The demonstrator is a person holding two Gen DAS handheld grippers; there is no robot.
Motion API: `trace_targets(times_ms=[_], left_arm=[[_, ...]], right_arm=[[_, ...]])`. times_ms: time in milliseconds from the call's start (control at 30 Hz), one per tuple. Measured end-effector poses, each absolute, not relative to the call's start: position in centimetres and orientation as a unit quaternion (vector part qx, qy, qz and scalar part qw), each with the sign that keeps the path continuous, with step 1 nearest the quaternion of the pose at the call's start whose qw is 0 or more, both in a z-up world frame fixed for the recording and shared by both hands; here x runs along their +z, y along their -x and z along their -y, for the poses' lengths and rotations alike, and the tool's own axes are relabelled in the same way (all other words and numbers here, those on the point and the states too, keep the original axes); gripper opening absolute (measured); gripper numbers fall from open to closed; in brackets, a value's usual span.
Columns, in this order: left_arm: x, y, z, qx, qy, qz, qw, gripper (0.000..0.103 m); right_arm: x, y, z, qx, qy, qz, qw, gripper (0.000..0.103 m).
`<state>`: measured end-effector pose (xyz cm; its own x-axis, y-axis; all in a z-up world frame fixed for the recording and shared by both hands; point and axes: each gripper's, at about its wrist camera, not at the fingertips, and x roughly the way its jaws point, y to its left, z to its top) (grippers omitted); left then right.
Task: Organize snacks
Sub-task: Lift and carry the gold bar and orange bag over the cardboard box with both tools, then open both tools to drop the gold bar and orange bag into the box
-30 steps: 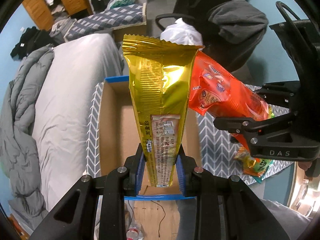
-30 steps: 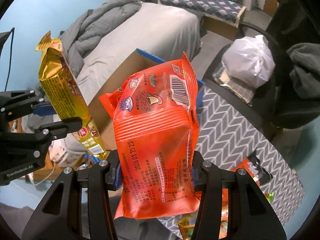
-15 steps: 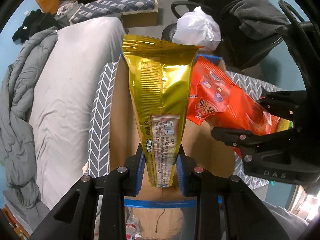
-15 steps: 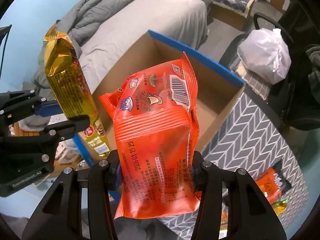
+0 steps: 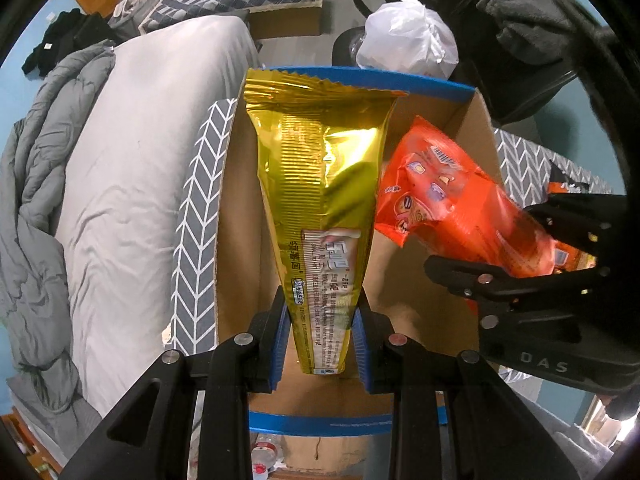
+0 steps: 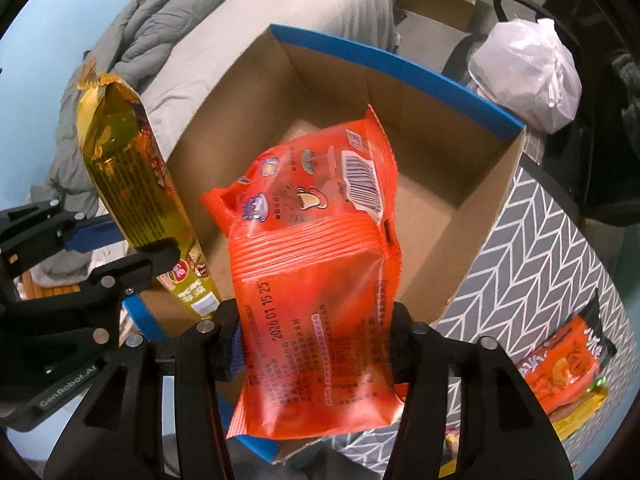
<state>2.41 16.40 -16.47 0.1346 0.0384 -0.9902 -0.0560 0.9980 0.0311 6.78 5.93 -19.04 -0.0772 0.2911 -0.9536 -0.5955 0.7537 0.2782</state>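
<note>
Now lower over the open brown cardboard box with blue-taped rim [image 6: 400, 64], deeper inside its walls than a second ago. Tall gold foil snack packet [image 5: 320, 200] clamped tight in left gripper [image 5: 322, 344], above the box floor. Orange plastic snack bag [image 6: 320, 280] between right gripper [image 6: 316, 344] pads, jaws just been easing apart: release into the box likely imminent.

We look steeply down from both wrists, close above the open cardboard box [image 5: 236, 240] [image 6: 332, 76]. Our left view faces the bed [image 5: 140, 160] on its left; our right view sees it beyond the box. Both share the white plastic bag [image 5: 406, 36] [image 6: 524, 72] at the far side.
</note>
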Motion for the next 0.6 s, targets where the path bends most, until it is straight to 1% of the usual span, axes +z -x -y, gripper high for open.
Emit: trace_targets(times_ms=[67, 133, 200, 233, 267, 333, 400, 467, 533, 600], left_arm=[[-16.8, -2.4, -16.4, 0.034, 0.0, -0.661, 0.75, 0.029], [-16.7, -2.3, -16.2, 0.037, -0.005, -0.658, 0.752, 0.03], [-16.4, -2.3, -16.2, 0.039, -0.01, -0.654, 0.756, 0.032], [-16.3, -2.3, -16.3, 0.039, -0.011, -0.652, 0.757, 0.036], [-16.1, -2.2, -16.4, 0.041, -0.013, -0.651, 0.757, 0.043], [-15.7, -2.1, -16.5, 0.048, -0.012, -0.646, 0.762, 0.05], [-15.3, -2.0, -16.7, 0.05, -0.009, -0.641, 0.766, 0.052], [-14.8, -1.8, -16.7, 0.05, -0.004, -0.638, 0.768, 0.057], [-14.2, -1.5, -16.8, 0.05, 0.003, -0.634, 0.771, 0.06], [-13.7, -1.3, -16.8, 0.05, 0.009, -0.631, 0.774, 0.061]], right_arm=[[-19.0, -6.9, -6.0, 0.327, 0.114, -0.656, 0.67, 0.056], [-18.9, -6.8, -6.0, 0.327, 0.114, -0.654, 0.673, 0.063], [-18.6, -6.7, -6.0, 0.323, 0.116, -0.65, 0.678, 0.063], [-18.5, -6.6, -5.9, 0.322, 0.116, -0.65, 0.679, 0.063], [-18.3, -6.6, -5.8, 0.32, 0.115, -0.648, 0.681, 0.063], [-18.0, -6.7, -5.5, 0.316, 0.114, -0.646, 0.685, 0.064], [-17.9, -6.9, -5.1, 0.311, 0.115, -0.645, 0.689, 0.067], [-17.5, -6.9, -4.7, 0.304, 0.115, -0.642, 0.695, 0.07], [-17.1, -6.9, -4.1, 0.296, 0.114, -0.641, 0.699, 0.07], [-16.8, -6.9, -3.7, 0.292, 0.112, -0.641, 0.701, 0.07]])
